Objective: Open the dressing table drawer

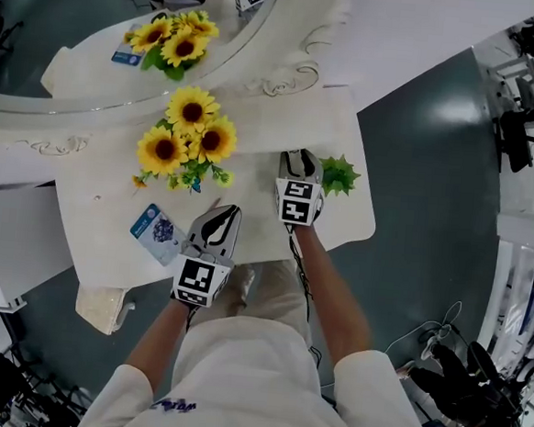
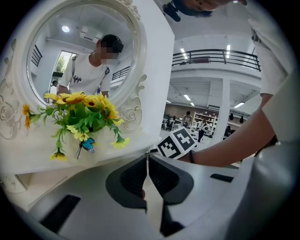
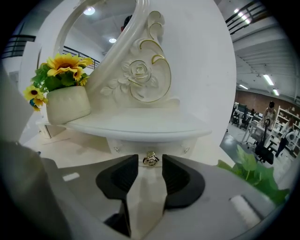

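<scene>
White shirt (image 1: 254, 382) nearest, both forearms reaching forward from it over the dressing table (image 1: 91, 231).

Left gripper (image 1: 221, 218) sits at the near edge of the tabletop, marker cube toward the person. Its 2 jaws are pressed together with nothing between them. It looks idle and parked, pointing toward the flowers.

Right gripper (image 1: 301, 160) is further out, arm straighter and tilted slightly down. Its jaws are partly apart with a narrow gap. In the right gripper view the small gold knob (image 3: 150, 159) sits just ahead of the tips, centred in that gap. The pads are not on it yet and nothing is held.

The knob is on the front of the little drawer (image 3: 131, 147), under the raised shelf at the base of the mirror frame. The drawer looks fully closed and flush.

Step in hand, as I read it: lining up on the knob, so the task has barely started. The next move likely calls for a short push forward until the pads flank the knob. Then close on it and pull straight back toward the person. The knob is small and rounded, so slipping off seems the main risk.

Beyond: blue card (image 1: 158, 232) lying flat left of the left gripper. Green leaf (image 1: 342, 175) just right of the right gripper. Sunflowers (image 1: 188, 137) in a cream pot (image 3: 68, 107) left of the drawer. Oval mirror (image 1: 80, 18) furthest back.
</scene>
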A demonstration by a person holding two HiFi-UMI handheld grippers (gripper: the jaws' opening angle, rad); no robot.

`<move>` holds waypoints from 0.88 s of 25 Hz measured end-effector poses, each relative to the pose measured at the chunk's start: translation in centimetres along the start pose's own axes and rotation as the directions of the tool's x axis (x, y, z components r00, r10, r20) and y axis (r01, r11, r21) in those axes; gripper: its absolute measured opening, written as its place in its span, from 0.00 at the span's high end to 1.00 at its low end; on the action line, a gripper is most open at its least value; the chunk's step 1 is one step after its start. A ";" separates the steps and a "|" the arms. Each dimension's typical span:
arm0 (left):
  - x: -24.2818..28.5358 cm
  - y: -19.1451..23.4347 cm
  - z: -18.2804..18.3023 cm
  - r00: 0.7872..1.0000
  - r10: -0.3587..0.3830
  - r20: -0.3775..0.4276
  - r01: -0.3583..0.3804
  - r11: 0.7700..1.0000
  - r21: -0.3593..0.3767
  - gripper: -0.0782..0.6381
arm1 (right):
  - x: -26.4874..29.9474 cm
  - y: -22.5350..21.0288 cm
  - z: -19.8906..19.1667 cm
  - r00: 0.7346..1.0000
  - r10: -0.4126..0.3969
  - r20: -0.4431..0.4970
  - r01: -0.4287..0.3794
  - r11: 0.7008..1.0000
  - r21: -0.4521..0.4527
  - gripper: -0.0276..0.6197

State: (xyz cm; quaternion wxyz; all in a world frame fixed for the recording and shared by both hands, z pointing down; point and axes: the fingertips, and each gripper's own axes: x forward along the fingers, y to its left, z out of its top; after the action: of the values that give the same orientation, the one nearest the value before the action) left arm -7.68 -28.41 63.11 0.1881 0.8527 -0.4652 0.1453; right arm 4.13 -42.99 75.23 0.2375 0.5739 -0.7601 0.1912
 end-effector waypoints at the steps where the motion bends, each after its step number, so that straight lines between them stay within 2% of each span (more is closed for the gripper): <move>1: 0.0 0.0 -0.1 1.000 0.000 -0.002 0.000 1.000 0.001 0.86 | 0.1 0.0 -0.1 1.000 0.004 -0.003 -0.004 1.000 0.003 0.69; 3: -0.1 -0.2 -0.3 1.000 -0.001 -0.005 0.001 1.000 -0.002 0.86 | 0.3 -0.2 -0.1 1.000 0.004 -0.006 -0.004 1.000 -0.001 0.71; 5: -0.1 -0.5 -0.3 1.000 -0.004 -0.007 0.004 1.000 -0.010 0.86 | 0.5 -0.4 -0.1 1.000 0.006 -0.011 -0.006 1.000 -0.019 0.79; 10: -0.3 -0.7 -0.9 1.000 -0.003 -0.012 0.003 1.000 -0.012 0.86 | 0.9 -0.5 -0.7 0.996 0.048 -0.078 -0.049 0.999 -0.005 0.80; 15: -1.0 -2.0 -1.2 1.000 -0.013 -0.020 0.013 1.000 -0.016 0.86 | 0.7 -0.2 -0.8 0.997 0.037 -0.070 -0.039 0.999 -0.032 0.80; 22: -1.5 -2.5 -1.8 0.999 -0.021 -0.030 0.020 1.000 -0.011 0.86 | 0.7 0.1 -1.0 0.993 0.057 -0.104 -0.063 0.996 -0.058 0.80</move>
State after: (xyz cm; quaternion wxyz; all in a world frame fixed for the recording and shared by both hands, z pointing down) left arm -6.45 -25.26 63.65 0.2015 0.8540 -0.4543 0.1538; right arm 4.02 -42.89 76.45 0.2877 0.5328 -0.7693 0.2039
